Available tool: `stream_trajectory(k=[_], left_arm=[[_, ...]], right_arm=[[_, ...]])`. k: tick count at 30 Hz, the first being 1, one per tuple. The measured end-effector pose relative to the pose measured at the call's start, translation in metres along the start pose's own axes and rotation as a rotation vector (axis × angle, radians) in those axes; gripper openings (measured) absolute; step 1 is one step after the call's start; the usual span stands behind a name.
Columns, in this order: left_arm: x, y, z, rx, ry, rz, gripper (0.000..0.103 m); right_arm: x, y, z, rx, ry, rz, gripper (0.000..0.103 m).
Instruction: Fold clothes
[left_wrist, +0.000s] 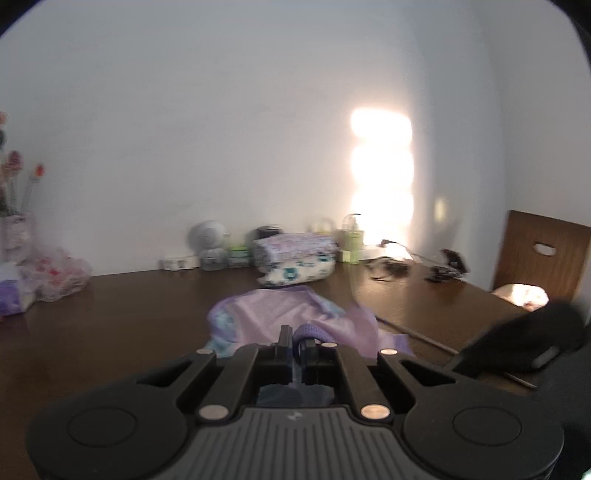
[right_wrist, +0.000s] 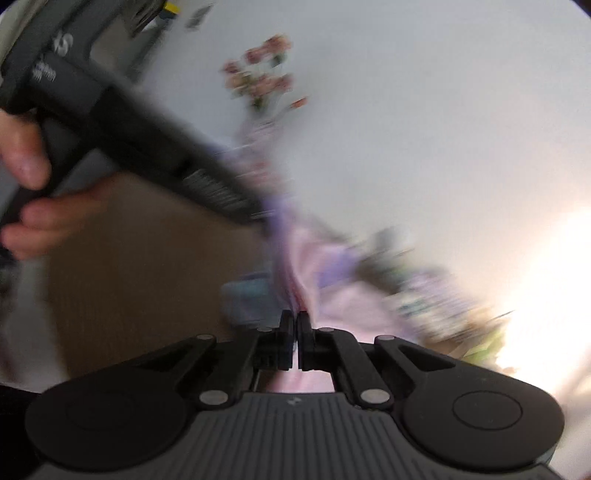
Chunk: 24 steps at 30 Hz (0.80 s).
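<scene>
The lilac garment (left_wrist: 295, 314) lies bunched on the brown table (left_wrist: 129, 314), at 12 o'clock from both grippers. The left gripper (left_wrist: 295, 345) and right gripper (right_wrist: 297, 325) each clamp its fabric. Keep both edges taut and level while folding.

We see the left hand-held gripper (left_wrist: 295, 341) pinched shut at lower centre, and the right hand-held gripper (right_wrist: 297, 325) likewise closed. A bare hand (right_wrist: 27, 192) grips a handle at the left edge.

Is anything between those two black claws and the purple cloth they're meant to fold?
Nothing visible. The left gripper is already shut on the purple garment, and the right gripper looks shut on it too, though that view is blurred.
</scene>
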<state>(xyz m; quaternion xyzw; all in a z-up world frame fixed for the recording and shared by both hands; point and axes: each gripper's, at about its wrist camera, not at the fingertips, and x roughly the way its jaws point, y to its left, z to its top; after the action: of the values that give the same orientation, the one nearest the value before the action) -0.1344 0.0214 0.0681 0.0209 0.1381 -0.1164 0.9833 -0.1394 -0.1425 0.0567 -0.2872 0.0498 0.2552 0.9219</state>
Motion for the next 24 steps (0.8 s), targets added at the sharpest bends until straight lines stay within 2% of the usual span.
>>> stream_trajectory(k=[1, 3, 5, 6, 9, 11, 15, 21, 24], left_arm=[[-0.002, 0.0, 0.0, -0.003, 0.0, 0.011, 0.003], [-0.01, -0.014, -0.001, 0.012, -0.001, -0.017, 0.003], [-0.016, -0.038, -0.007, 0.096, 0.007, -0.026, 0.003], [-0.015, -0.05, -0.012, 0.146, 0.018, -0.022, 0.007], [-0.006, -0.071, -0.028, 0.247, 0.059, -0.027, 0.012], [-0.005, -0.073, -0.029, 0.245, 0.071, -0.08, 0.018], [-0.002, -0.071, -0.024, 0.241, 0.067, -0.164, 0.031], [0.014, -0.074, -0.013, 0.237, 0.075, -0.165, 0.031], [0.021, -0.079, -0.011, 0.253, 0.075, -0.119, 0.029]], right_arm=[[-0.008, -0.007, 0.003, 0.012, -0.034, -0.094, 0.001], [-0.022, -0.02, 0.01, 0.027, -0.082, -0.309, 0.001], [-0.028, -0.022, 0.013, -0.027, -0.097, -0.45, 0.001], [-0.028, -0.021, 0.012, -0.051, -0.093, -0.487, 0.001], [-0.029, -0.018, 0.001, -0.055, -0.068, -0.441, 0.001], [-0.032, -0.013, -0.006, -0.04, -0.064, -0.396, 0.001], [-0.041, -0.011, -0.013, -0.028, -0.08, -0.36, 0.002], [-0.046, -0.015, -0.008, -0.043, -0.103, -0.338, 0.002], [-0.045, -0.009, -0.008, -0.056, -0.099, -0.333, 0.002]])
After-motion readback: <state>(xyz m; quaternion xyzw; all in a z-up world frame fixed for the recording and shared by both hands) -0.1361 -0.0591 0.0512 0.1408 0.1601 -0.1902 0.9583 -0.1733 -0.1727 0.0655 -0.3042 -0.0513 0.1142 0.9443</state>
